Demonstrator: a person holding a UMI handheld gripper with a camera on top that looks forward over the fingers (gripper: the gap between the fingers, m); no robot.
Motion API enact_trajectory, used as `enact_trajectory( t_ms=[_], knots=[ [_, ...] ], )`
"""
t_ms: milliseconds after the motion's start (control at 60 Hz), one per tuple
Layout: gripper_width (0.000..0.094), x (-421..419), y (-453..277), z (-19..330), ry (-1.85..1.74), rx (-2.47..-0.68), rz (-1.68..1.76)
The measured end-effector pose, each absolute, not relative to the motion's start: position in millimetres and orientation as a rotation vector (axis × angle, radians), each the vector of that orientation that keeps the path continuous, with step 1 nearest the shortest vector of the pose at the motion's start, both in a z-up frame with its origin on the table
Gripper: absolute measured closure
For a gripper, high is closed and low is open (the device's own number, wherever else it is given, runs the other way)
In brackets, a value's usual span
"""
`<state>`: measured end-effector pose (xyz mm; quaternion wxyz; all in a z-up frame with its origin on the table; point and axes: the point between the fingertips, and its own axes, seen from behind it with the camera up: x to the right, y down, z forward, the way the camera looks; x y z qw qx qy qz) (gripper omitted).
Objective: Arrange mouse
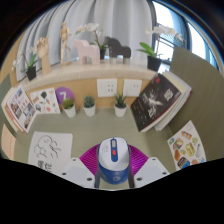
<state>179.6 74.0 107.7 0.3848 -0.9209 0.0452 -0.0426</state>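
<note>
White-and-blue mouse (112, 160) lies between the gripper (112, 176) fingers, on a purple mat (88, 157). Fingers look closed on its sides, likely for repositioning. Far: three potted plants (90, 103).

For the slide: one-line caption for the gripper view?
Gripper fingers flank a white-and-blue mouse on a magenta mouse pad, small potted plants beyond.

We count one mouse (112, 160), three small potted plants (90, 105) in a row, and three animal figurines (96, 48).
</note>
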Motion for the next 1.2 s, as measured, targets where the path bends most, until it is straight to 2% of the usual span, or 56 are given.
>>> enact_trajectory(
  t_ms=[150, 217, 267, 367, 500, 633, 767, 833, 1017, 1067, 1200],
  knots=[
    [0.0547, 110.9, 118.6, 219.7, 0.132, -2.161, -0.122],
    [0.0547, 70.6, 135.1, 243.8, 0.126, -2.118, -0.1],
    [0.0548, 40.0, 147.1, 247.0, 0.112, -2.113, -0.085],
    [0.055, -16.9, 169.0, 219.5, 0.068, -2.143, -0.058],
    [0.0551, -72.0, 169.6, 130.7, 0.066, -2.287, -0.013],
    [0.0551, -88.8, 147.9, 42.2, 0.08, -2.417, -0.04],
    [0.0544, -92.2, 118.6, -16.5, 0.12, -2.508, -0.033],
    [0.0541, -91.1, 118.8, -13.9, 0.106, -2.463, -0.054],
    [0.0371, -89.0, 114.7, -7.6, 0.143, -2.47, -0.016],
    [0.0283, -84.3, 115.6, 11.0, 0.167, -2.439, -0.031],
    [0.0165, -83.7, 112.3, 88.9, 0.133, -2.342, -0.032]
  ],
)
